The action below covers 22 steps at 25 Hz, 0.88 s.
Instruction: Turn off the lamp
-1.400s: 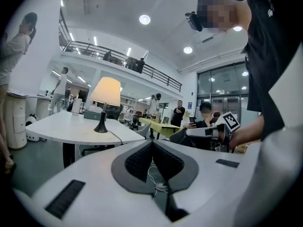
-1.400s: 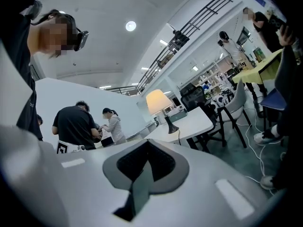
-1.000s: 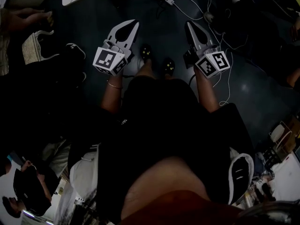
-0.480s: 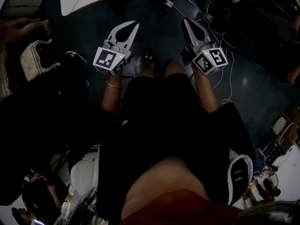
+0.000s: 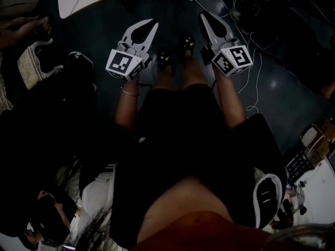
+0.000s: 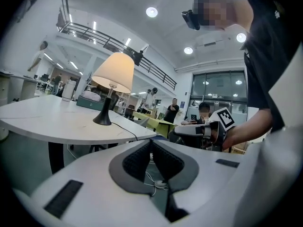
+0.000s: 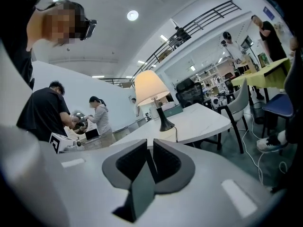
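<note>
The lamp (image 6: 113,72) has a bright cream shade and a black stem and base, and it stands on a white table (image 6: 47,119) well ahead of me. The right gripper view shows the same lamp (image 7: 151,86) on the table (image 7: 199,119), its cord trailing over the edge. My left gripper (image 6: 151,141) is shut with nothing in it. My right gripper (image 7: 150,141) has just been opening and shows a narrow slit between empty tips. From the head view, the left gripper (image 5: 155,21) and right gripper (image 5: 201,14) hang side by side over a dark floor.
White cables (image 5: 251,61) lie across the floor at the right. My black shoes (image 5: 164,59) are between the grippers. A pale bag (image 5: 31,67) sits at the left. A chair (image 7: 246,98) stands beside the table. Several people stand in the background.
Both grippers have moved up the head view toward the white table corner, which has slid left. My feet have stepped forward.
</note>
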### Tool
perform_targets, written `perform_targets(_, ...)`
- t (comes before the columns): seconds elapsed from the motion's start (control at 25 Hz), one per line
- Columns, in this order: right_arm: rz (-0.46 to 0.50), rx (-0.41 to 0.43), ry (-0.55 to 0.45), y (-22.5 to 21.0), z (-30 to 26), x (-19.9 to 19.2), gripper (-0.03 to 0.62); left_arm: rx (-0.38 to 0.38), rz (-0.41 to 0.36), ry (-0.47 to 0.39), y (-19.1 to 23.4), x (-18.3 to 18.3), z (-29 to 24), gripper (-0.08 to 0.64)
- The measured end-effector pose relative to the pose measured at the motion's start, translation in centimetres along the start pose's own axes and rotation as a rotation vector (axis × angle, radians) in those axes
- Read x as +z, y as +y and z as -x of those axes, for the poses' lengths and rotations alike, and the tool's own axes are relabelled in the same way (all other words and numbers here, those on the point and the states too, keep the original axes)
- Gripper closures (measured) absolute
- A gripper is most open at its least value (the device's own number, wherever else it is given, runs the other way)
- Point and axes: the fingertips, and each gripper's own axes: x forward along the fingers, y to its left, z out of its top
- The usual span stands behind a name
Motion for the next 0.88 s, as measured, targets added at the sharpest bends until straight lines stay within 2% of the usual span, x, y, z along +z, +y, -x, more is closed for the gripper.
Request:
perform_targets(0.36,0.012,0.014,0.049,-4.4,-4.7,-2.2,0.563,0.039,0.007,0.012,2.0,-2.4,-3.8,0.552)
perform_targets(0.56,0.033,0.014,0.070,-6.0,-7.3,-3.3,0.543,0.038,-0.049,0.000,2.9,-3.9,-5.4,0.552)
perform_targets(0.88,0.063,0.009,0.112,-8.5,-10.5,-5.8,0.523,0.055,-0.025,0.008,3.7,-6.4,-7.1,0.552)
